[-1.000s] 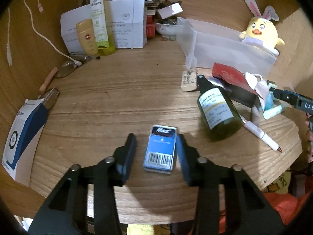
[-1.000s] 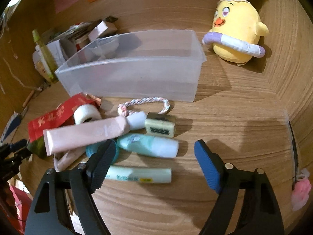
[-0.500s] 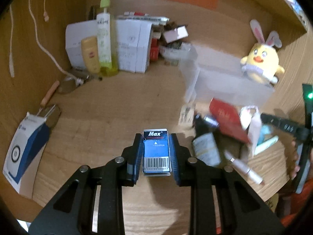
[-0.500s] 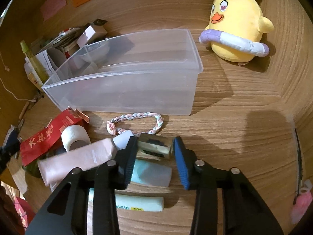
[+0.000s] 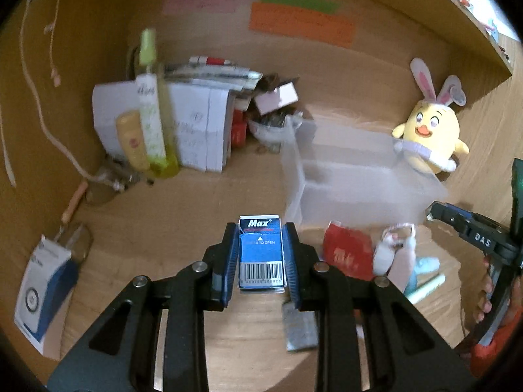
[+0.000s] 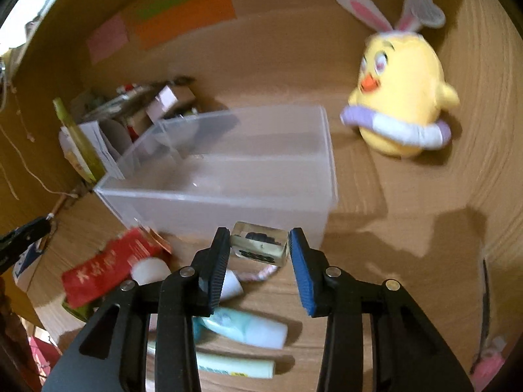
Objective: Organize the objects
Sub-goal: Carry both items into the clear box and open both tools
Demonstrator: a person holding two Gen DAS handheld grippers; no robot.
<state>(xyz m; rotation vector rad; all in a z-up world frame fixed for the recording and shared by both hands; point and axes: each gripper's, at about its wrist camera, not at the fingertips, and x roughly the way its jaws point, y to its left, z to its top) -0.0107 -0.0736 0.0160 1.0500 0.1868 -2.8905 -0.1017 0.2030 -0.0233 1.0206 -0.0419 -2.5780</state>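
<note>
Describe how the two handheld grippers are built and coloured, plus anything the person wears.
The left gripper and right gripper are alike: black skeletal arms with cut-outs, silver rivets, and ribbed blue pads. From the left camera, the right gripper's side reads "DAS"; an orange sleeve shows.

A small blue box [image 5: 260, 254] carries the white word "Max" near its top, a white triangle with the words "TO OPEN" below it, and a barcode with a row of digits too small to read. White letters "DAS" stand on the black body of the right gripper [image 5: 480, 240]. A red packet [image 6: 108, 266] bears gold characters, blurred beyond reading. Print on the white boxes [image 5: 196, 130] is illegible.
</note>
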